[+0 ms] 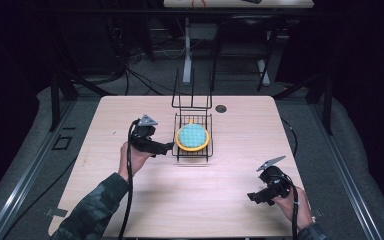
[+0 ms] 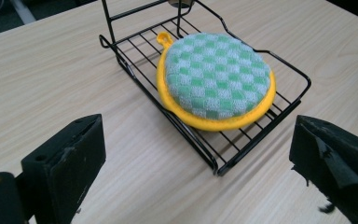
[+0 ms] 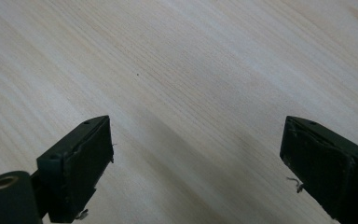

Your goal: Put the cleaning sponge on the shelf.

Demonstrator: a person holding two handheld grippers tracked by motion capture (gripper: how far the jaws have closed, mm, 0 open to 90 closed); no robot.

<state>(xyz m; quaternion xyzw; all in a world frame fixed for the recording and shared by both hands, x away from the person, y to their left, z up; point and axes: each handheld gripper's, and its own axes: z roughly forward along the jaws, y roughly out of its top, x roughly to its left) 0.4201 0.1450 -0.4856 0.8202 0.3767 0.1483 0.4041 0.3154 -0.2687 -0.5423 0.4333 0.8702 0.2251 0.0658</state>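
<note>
A round potholder (image 1: 192,136) (image 2: 216,80), green-and-white checked with a yellow rim and loop, lies flat in a black wire rack (image 1: 179,153) (image 2: 191,137) at the table's middle. My left gripper (image 1: 166,148) (image 2: 196,175) is open just left of the rack, its jaws wide apart and nothing between them. My right gripper (image 1: 252,196) (image 3: 198,172) is open over bare wood near the front right of the table, holding nothing.
The pale wooden table (image 1: 130,200) has a small dark grommet hole (image 1: 221,108) behind the rack. The rack's tall wire back (image 1: 192,95) rises at its far side. Table legs and cables stand on the dark floor beyond.
</note>
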